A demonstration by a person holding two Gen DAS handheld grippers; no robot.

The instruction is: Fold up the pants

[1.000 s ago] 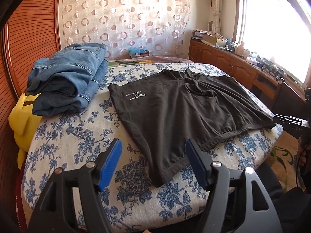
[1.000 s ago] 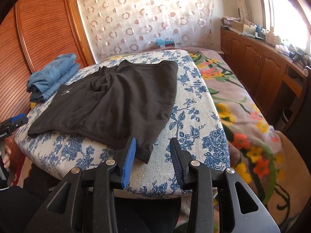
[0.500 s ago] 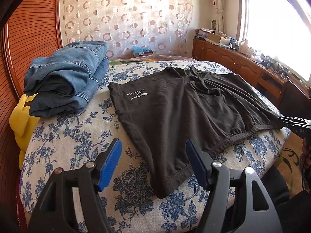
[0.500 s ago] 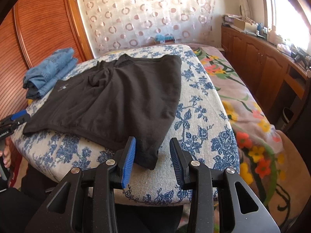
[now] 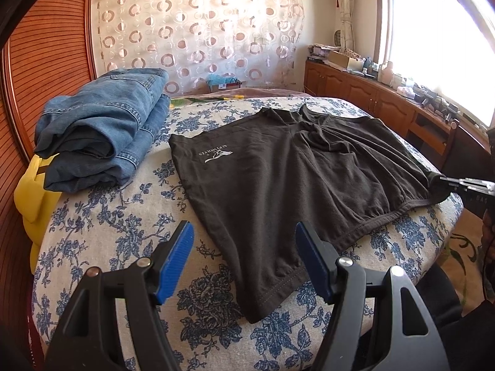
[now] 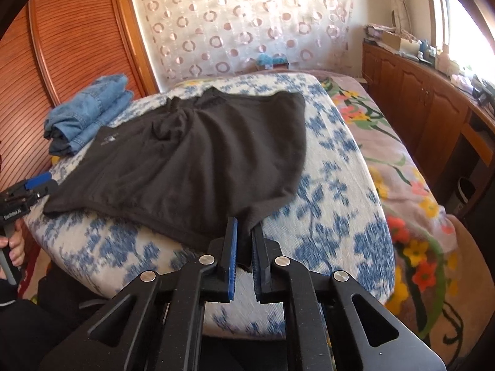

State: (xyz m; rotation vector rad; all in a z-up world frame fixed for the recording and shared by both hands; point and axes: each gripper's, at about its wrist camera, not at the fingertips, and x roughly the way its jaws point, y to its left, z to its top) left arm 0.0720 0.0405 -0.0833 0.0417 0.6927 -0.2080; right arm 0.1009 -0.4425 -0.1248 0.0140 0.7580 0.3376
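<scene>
Pants: we see the dark brown shorts lying spread flat on the blue-flowered cushion, with a small white logo near the far left corner and some bunched folds toward the far middle.
Right gripper: our right gripper has just been closing, and its blue pads now pinch the near right corner of the shorts, at the cushion's front edge; cloth sits between the jaws.
Left gripper: our left gripper hangs spread wide above the near left corner of the shorts, with the hem showing between the jaws and neither pad touching cloth.
Cross views: from the left camera we see the right gripper at the far right corner of the shorts; from the right camera the left gripper is near the opposite corner, with a hand on its handle.
Jeans: a folded stack of blue jeans rests on the far left of the cushion, apart from the shorts.
Yellow thing: something yellow pokes out beside the jeans; we think it is a cushion or toy, but we cannot tell.
Bed: a bedspread with bright flowers lies to the right of the cushion.
</scene>
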